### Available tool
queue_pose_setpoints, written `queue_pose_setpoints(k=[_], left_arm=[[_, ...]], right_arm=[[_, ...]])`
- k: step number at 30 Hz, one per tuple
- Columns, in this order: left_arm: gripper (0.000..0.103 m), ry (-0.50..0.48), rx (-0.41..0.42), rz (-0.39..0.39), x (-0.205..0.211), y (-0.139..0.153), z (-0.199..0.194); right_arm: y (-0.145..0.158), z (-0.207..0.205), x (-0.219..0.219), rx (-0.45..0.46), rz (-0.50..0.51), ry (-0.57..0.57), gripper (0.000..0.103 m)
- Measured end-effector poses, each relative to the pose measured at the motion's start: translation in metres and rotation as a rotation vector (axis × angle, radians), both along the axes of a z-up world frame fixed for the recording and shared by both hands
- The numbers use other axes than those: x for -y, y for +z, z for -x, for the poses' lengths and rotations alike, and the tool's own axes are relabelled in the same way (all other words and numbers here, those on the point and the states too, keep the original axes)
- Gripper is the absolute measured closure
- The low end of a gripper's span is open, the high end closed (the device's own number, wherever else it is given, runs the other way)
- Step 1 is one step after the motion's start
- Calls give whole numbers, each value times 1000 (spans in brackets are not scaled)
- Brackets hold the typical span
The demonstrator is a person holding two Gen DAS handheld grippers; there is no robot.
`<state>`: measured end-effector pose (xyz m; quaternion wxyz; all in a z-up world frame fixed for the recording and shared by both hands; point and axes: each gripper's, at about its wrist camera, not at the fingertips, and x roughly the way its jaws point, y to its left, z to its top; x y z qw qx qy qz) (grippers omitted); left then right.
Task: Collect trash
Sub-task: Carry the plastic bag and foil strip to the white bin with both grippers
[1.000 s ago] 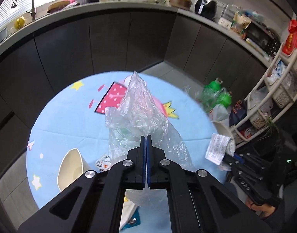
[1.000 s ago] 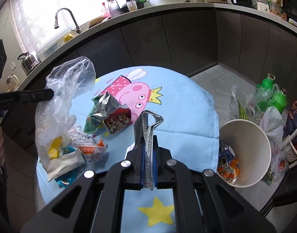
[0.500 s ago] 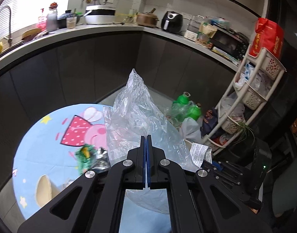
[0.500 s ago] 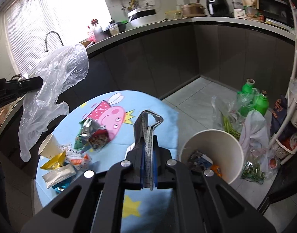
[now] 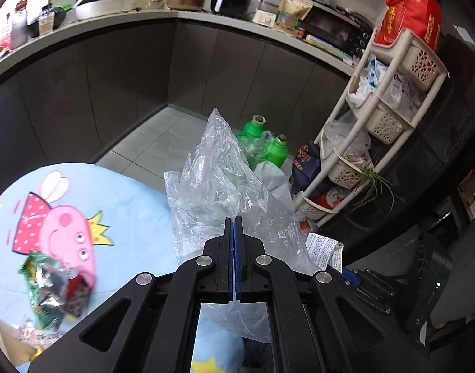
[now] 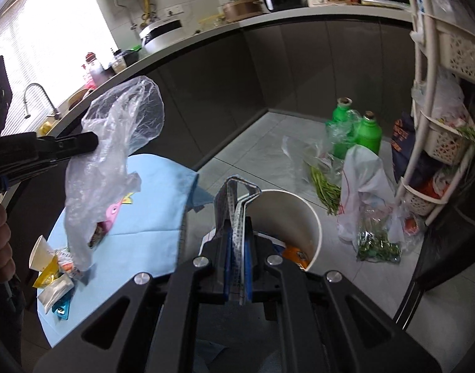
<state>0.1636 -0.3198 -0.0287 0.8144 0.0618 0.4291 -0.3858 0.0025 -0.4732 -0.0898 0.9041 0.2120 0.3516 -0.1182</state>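
The clear plastic bag (image 5: 219,186) hangs pinched in the left gripper (image 5: 234,227), jaws clamped on its film. The folded receipt (image 6: 234,214) is gripped in the right gripper (image 6: 237,233) above the white bin (image 6: 299,217) at frame centre, presumably for dropping. The bin's base is hidden. More wrappers (image 6: 55,276) lie on the worktop (image 6: 150,205).

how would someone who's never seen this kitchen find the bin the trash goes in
Start at the round table with the light blue cartoon cloth; on the grey floor just off its edge stands a white bin. It is a plain open-topped cylinder with wrappers inside, unlike the green bottles and plastic bags behind it.
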Motion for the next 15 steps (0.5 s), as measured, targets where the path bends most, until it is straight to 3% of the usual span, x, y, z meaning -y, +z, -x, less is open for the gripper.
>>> queue_pose_setpoints(k=[15], left_arm=[[102, -14, -34, -185, 98, -114, -17]], right_arm=[[-56, 3, 59, -73, -71, -87, 95]])
